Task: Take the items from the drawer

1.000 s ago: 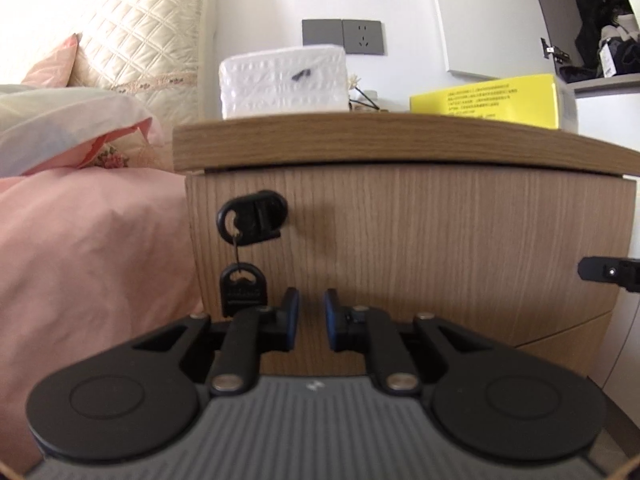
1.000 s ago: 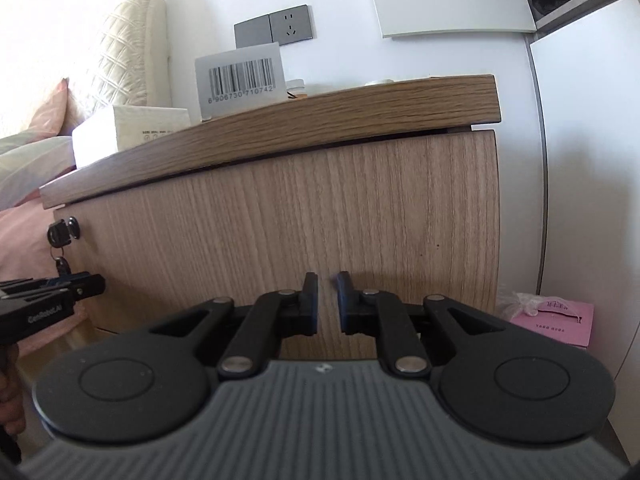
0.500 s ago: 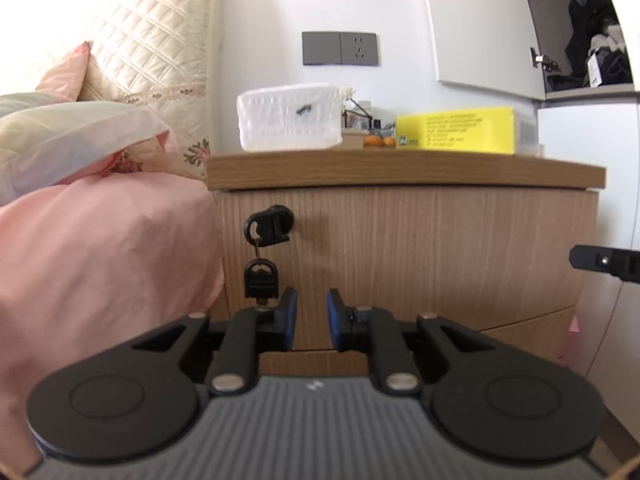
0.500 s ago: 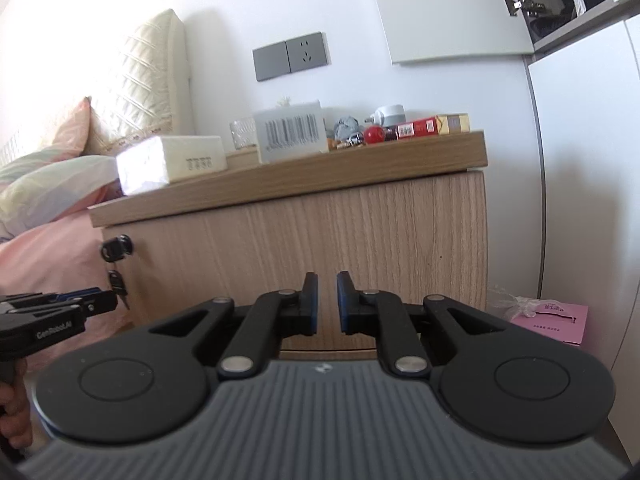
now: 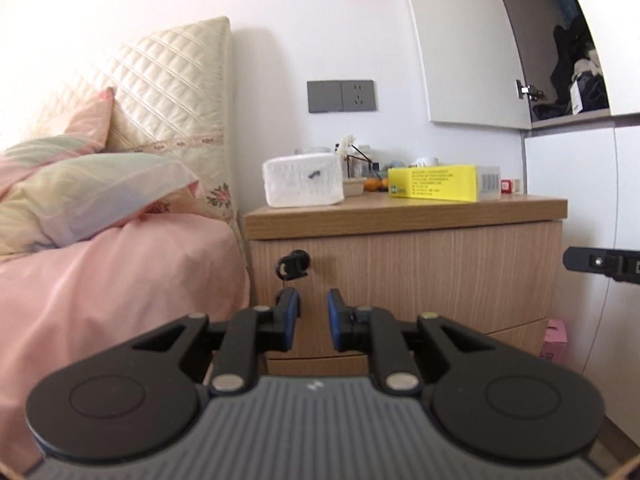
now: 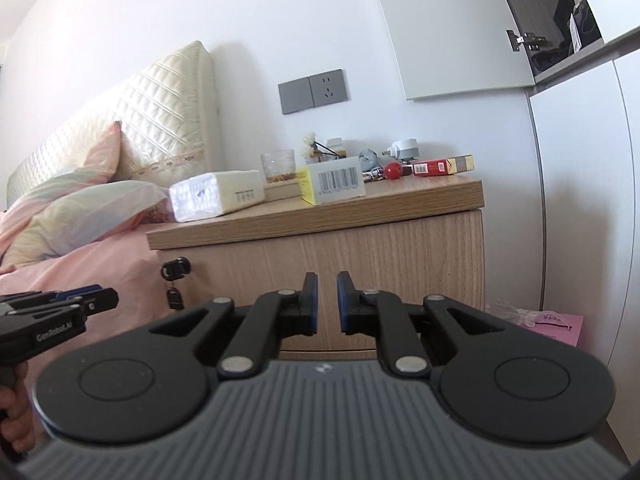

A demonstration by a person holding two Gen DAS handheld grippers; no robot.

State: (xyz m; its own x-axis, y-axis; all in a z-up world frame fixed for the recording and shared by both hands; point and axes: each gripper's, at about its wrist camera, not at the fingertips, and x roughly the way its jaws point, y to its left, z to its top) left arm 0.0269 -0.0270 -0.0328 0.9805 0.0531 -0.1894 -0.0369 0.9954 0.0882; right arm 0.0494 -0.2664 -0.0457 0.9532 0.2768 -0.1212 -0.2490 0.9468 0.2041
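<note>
A wooden nightstand stands beside the bed, and its drawer front [image 5: 420, 280] is closed. A black key hangs in the lock [image 5: 294, 266] at the drawer's upper left, also seen in the right wrist view as the lock [image 6: 176, 269]. My left gripper [image 5: 314, 318] is held well back from the drawer front, shut with only a narrow slit between its blue pads and nothing in it. My right gripper [image 6: 327, 300] is likewise held back from the drawer front [image 6: 400, 264], shut and empty. The drawer's contents are hidden.
The nightstand top carries a white tissue pack [image 5: 303, 179], a yellow box [image 5: 436, 182], a glass [image 6: 278, 166] and small clutter. A bed with a pink cover [image 5: 100, 280] is on the left, white cabinets [image 6: 580, 200] on the right, and a pink box [image 6: 556, 326] on the floor.
Both grippers have pulled back from the nightstand and risen, so its top and the items on it now show. Their jaws have not changed.
</note>
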